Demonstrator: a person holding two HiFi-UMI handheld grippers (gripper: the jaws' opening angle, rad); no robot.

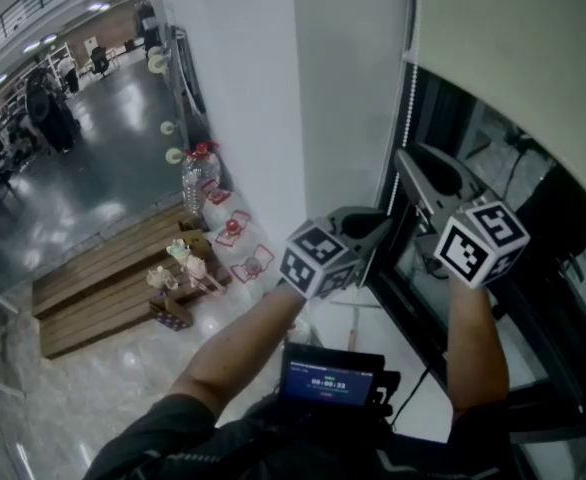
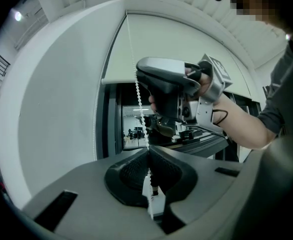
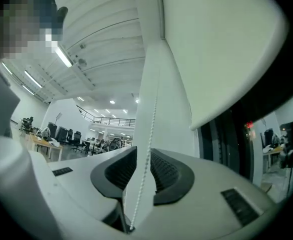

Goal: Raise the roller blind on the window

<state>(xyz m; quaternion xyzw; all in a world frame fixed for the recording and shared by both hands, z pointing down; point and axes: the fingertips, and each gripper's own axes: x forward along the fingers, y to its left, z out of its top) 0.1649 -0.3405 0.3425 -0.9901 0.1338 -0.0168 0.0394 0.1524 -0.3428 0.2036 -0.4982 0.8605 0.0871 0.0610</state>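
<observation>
Cream roller blind (image 1: 513, 58), white bead chain (image 2: 138, 96), black-and-white marker cube (image 1: 481, 240)

Head camera: high up, looking steeply down at window (image 1: 533, 208) corner. Left gripper view, right gripper view: close behind own jaws, facing bead chain (image 2: 139, 96). All three share roller blind (image 1: 513, 58).

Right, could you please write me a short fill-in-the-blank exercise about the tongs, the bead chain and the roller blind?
1. The left tongs are ___ on the bead chain.
2. The right tongs stand ___, and the chain runs between them unpinched.
3. In the head view, the roller blind covers only the ___ part of the window.

Missing words: shut; open; upper.
</observation>
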